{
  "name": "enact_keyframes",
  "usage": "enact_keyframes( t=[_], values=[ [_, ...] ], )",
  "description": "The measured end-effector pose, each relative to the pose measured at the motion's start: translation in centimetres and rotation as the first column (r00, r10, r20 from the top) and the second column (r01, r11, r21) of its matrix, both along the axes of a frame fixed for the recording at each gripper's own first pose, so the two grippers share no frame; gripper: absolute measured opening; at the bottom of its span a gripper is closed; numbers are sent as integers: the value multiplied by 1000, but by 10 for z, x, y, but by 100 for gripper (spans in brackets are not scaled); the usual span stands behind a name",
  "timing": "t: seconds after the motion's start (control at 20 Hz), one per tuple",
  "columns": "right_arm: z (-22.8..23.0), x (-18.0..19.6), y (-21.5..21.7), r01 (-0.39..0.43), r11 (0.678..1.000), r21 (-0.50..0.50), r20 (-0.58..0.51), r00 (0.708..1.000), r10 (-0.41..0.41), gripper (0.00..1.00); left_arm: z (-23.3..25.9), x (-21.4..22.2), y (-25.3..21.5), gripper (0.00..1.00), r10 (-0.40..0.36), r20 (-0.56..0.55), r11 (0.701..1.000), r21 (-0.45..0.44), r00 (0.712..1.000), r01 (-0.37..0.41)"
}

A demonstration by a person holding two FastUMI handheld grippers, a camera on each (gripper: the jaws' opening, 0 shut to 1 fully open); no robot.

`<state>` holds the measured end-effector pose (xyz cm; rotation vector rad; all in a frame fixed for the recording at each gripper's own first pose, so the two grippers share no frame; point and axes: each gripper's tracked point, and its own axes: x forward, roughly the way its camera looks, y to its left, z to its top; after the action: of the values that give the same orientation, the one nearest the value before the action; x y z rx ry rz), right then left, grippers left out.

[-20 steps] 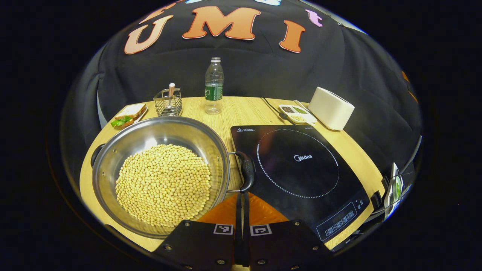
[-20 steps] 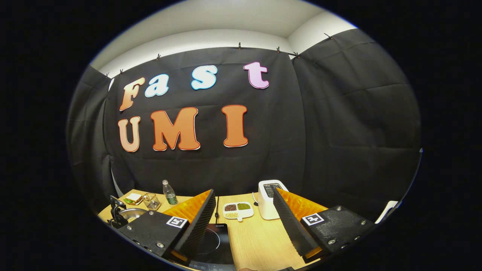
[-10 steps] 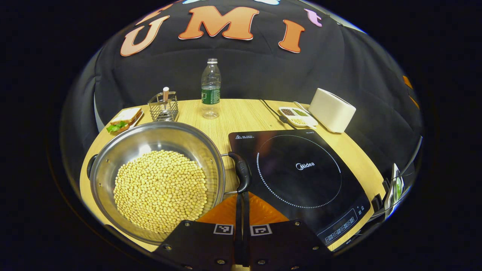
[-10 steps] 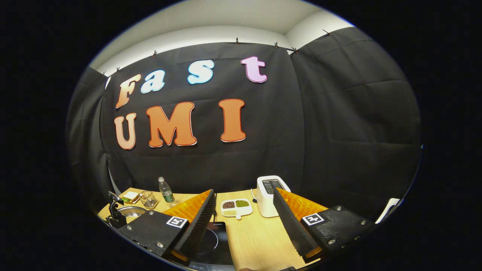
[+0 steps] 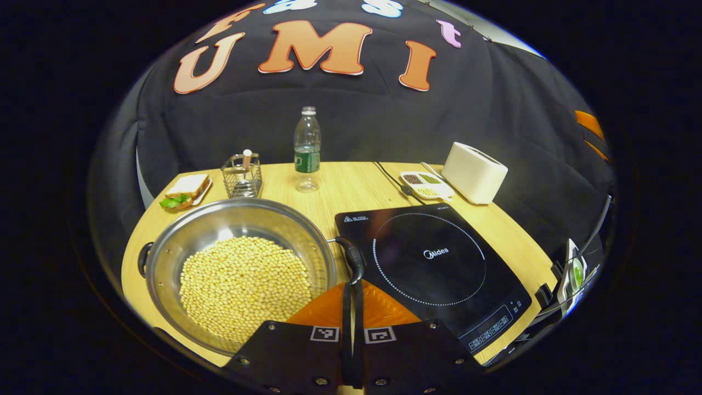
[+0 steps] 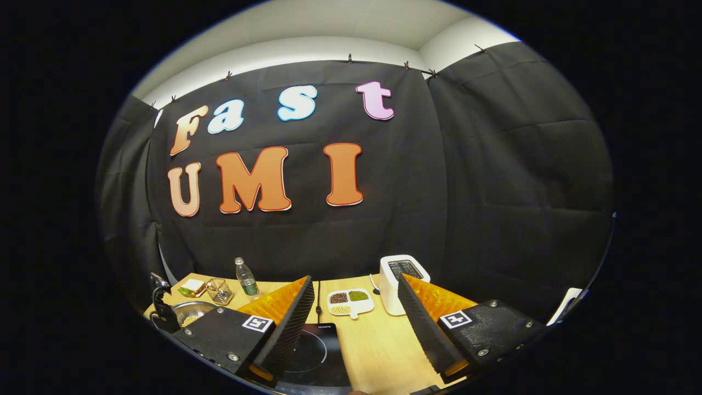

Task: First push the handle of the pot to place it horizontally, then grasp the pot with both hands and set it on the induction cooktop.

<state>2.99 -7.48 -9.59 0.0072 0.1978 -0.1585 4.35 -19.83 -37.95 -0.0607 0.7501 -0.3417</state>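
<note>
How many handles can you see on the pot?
2. One black handle sits on the pot's side facing the cooktop, just past the tips of the shut left gripper. The other handle sits on the opposite rim.

Table [image 5: 351, 184]: light wood-grain top, set against the black cloth wall.

Items lying directly on it:
- Pot [image 5: 241, 271], steel, holding yellow soybeans, at the near left; black side handles.
- Induction cooktop [image 5: 433, 269], black glass, just right of the pot (its near corner carries the control panel).
- Plate with a sandwich [image 5: 184, 192], far left edge.
- Wire basket [image 5: 242, 175], beside the plate, with a stick-like utensil standing in it.
- Water bottle [image 5: 307, 149], upright, clear, green label, at the far middle.
- Divided dish [image 5: 425, 185] of dark, green and pale grains, far right.
- Toaster [image 5: 474, 173], white, just right of the dish.
- Black cord [image 5: 390, 175], running beside the dish.
</note>
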Motion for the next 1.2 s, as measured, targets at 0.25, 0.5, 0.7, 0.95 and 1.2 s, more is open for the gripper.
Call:
enact_keyframes(
  t=[0.25,0.5,0.7,0.95,1.2],
  values=[
    [-1,3,47,-48,999,4,9,999,48,95,44,7,81,2,112,151,991,49,982,-121],
    [-20,7,99,-98,994,44,-8,995,99,100,72,3,163,2,216,225,971,56,950,-234],
    [-45,10,136,-114,992,47,-34,993,115,95,78,2,225,2,294,261,945,65,919,-321],
    [-84,21,182,-149,987,66,-95,983,155,95,67,8,266,2,329,257,931,72,909,-357],
    [-138,35,228,-194,979,56,-209,957,202,95,34,18,284,30,371,176,927,-4,912,-376]
  ],
)
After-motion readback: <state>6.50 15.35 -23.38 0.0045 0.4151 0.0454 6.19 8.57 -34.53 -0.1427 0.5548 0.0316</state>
